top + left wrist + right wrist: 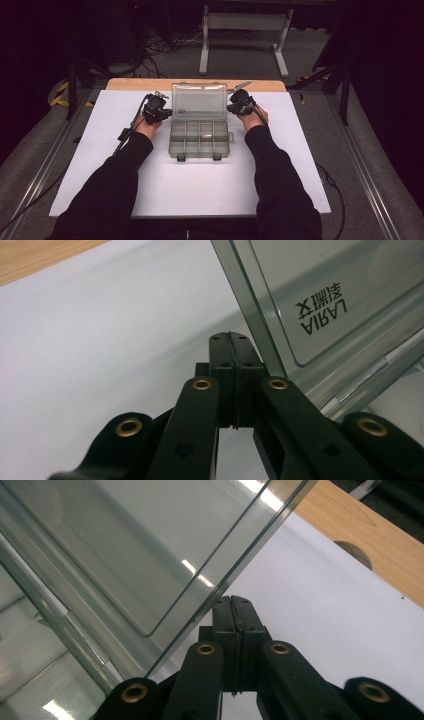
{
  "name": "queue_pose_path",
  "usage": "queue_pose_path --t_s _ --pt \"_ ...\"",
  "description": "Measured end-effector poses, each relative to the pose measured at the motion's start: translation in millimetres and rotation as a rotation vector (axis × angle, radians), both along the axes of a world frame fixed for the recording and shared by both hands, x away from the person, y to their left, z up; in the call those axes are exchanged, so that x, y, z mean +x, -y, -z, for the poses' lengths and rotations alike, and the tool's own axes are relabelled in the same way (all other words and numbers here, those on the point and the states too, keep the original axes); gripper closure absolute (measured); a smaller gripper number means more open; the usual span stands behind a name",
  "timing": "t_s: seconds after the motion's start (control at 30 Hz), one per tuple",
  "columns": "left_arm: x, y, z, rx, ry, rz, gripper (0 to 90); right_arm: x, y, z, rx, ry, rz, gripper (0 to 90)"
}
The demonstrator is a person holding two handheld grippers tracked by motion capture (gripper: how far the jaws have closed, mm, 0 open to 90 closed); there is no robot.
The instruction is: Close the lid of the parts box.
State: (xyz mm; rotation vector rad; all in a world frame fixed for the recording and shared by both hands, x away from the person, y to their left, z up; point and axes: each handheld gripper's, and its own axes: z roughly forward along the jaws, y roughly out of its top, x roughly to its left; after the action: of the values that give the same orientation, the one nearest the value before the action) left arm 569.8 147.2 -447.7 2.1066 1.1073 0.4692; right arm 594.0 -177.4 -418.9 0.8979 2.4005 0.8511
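Clear organizer box [199, 140] sits mid-table on the white sheet [100, 165], long axis left-right, latches facing near. Lid [199, 101] is open, standing up at the far edge. Left gripper [161, 114] and right gripper [236, 106] flank the lid's ends, both with jaws closed on nothing.

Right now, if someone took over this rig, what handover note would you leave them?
Left gripper: jaws shut, nothing between them, tip beside the left edge of the open lid.
Right gripper: jaws shut, empty, tip beside the lid's right edge.
Organizer box: clear plastic, mid-table on the white mat, lid standing up at the back; compartments look empty.
Done: the lid is open, both front latches undone.
Left: judging by the closed tips flanking the lid, probably pushing it down or steadying it; neither is gripping it.
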Motion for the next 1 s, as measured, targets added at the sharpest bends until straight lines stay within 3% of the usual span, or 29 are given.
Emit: queue_pose_path --t_s 0.53,0.73,0.8,1.0 --pt "-3.5 -0.7 -5.5 -0.018 0.021 -0.001 90.0 -5.2 4.4 -10.9 0.06 0.028 -0.009 90.0" --pt "-5.0 -1.5 -7.7 -0.022 0.023 0.01 89.9 -7.5 5.3 -13.9 0.066 0.036 -0.018 90.0" --pt "-5.3 -2.2 -9.1 -0.007 0.041 0.014 89.9 -8.4 5.9 -15.3 0.066 0.041 -0.022 90.0" --pt "-7.5 -4.9 -13.5 -0.029 0.04 0.032 89.9 -11.7 7.1 -19.0 0.067 0.056 -0.044 90.0"
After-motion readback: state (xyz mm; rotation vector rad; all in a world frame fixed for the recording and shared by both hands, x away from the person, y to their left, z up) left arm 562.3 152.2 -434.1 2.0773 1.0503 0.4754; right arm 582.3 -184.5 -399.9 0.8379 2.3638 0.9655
